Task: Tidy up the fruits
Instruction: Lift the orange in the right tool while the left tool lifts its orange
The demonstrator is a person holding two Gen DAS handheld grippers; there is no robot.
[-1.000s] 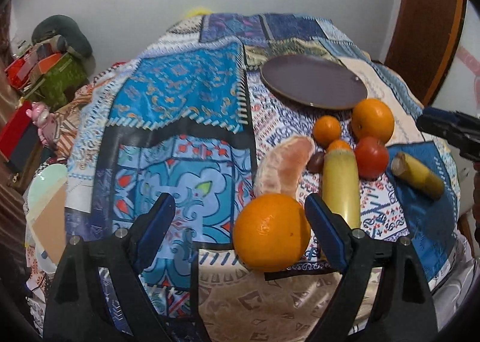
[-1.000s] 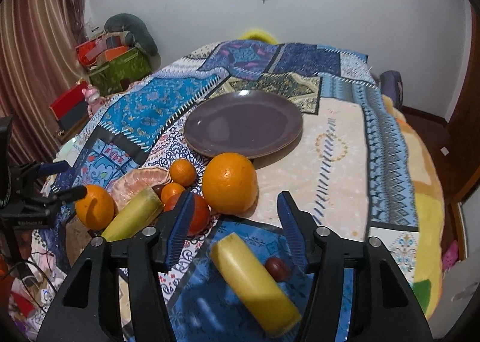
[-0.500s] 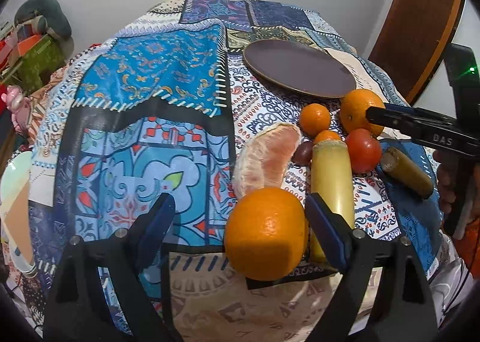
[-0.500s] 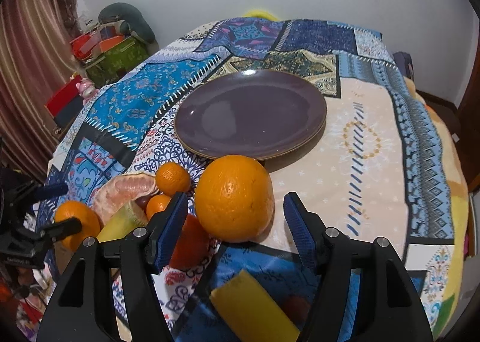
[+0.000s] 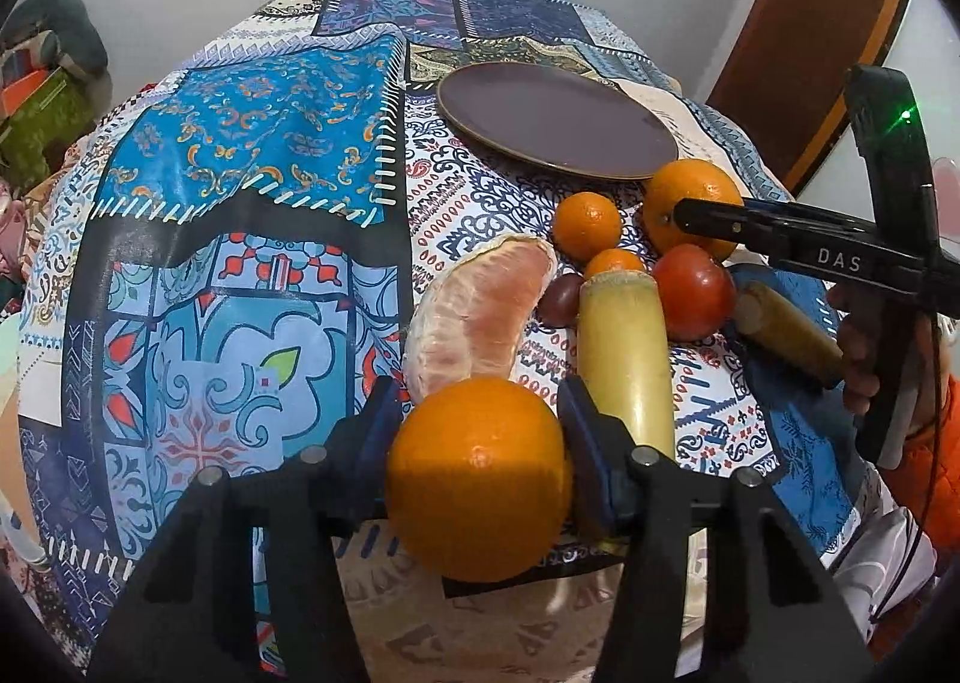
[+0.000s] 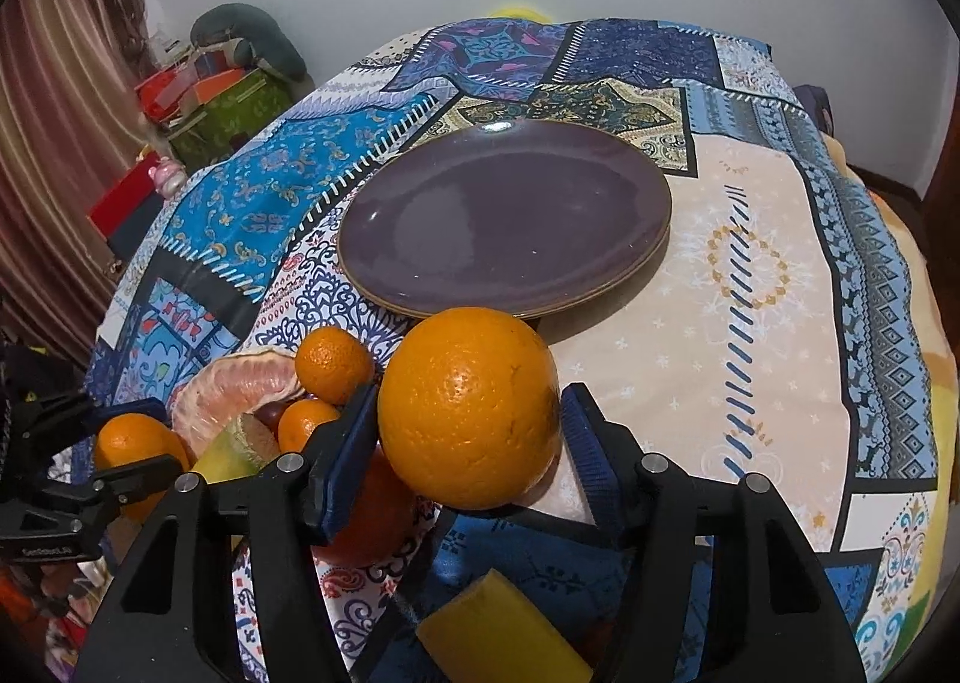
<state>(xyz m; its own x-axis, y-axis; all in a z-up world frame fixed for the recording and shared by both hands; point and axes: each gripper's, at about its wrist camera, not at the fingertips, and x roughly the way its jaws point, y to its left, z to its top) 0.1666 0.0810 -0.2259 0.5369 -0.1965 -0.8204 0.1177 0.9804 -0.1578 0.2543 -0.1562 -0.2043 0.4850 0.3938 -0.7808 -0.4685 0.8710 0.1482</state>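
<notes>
Left tongs (image 5: 477, 431) just closed, clenched on near orange (image 5: 477, 479). Right tongs (image 6: 468, 431) clamp far orange (image 6: 471, 407). Purple plate (image 6: 420, 287), empty on bedspread (image 6: 750, 323), lies at 12 o'clock, nearer right tongs.

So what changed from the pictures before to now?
The left claw has just been closing and now squeezes the near orange. The right claw moved from the yellow piece to the big orange and grips it. The plate and the other fruit stayed put.
</notes>
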